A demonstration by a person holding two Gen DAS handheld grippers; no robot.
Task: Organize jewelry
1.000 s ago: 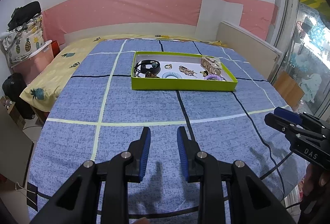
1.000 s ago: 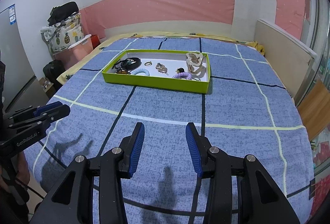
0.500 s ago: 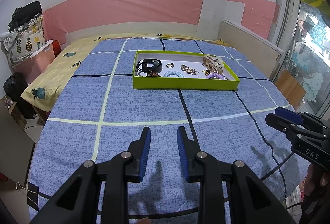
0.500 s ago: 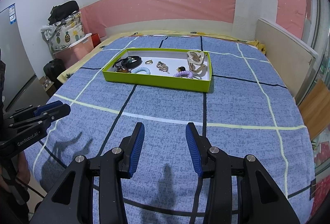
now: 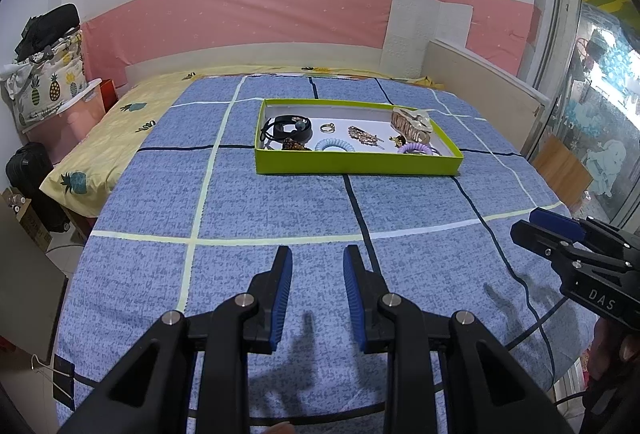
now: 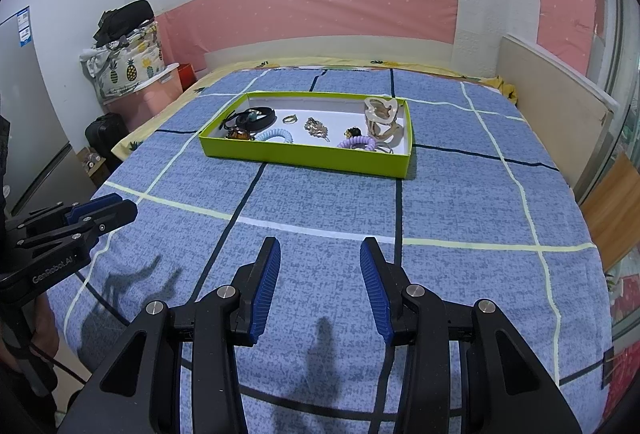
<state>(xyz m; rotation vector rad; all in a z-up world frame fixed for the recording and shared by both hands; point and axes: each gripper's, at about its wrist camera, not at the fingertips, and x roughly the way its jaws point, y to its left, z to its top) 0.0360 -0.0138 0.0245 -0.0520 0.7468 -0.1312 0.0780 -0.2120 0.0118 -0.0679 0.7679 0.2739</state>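
A lime-green shallow tray [image 5: 356, 167] [image 6: 304, 159] lies far ahead on the blue checked bedspread. Inside it lie black hair ties [image 5: 289, 126] [image 6: 252, 117], a light blue spiral tie [image 5: 335, 145] [image 6: 276, 135], a small ring [image 5: 327, 128] [image 6: 289, 119], a gold brooch [image 5: 362, 135] [image 6: 316, 127], a purple spiral tie [image 5: 418, 149] [image 6: 357, 143] and a beige claw clip [image 5: 412, 122] [image 6: 382, 118]. My left gripper [image 5: 316, 264] [image 6: 116, 208] hovers open and empty above the near part of the bed. My right gripper [image 6: 320, 254] [image 5: 532, 222] is also open and empty, well short of the tray.
A yellow pineapple sheet [image 5: 120, 130] shows at the bed's left edge. A pineapple bag on a pink bin [image 6: 132, 74] and a black suitcase [image 6: 105, 132] stand on the left. A wooden board [image 6: 556, 114] and glass door [image 5: 600, 94] flank the right side.
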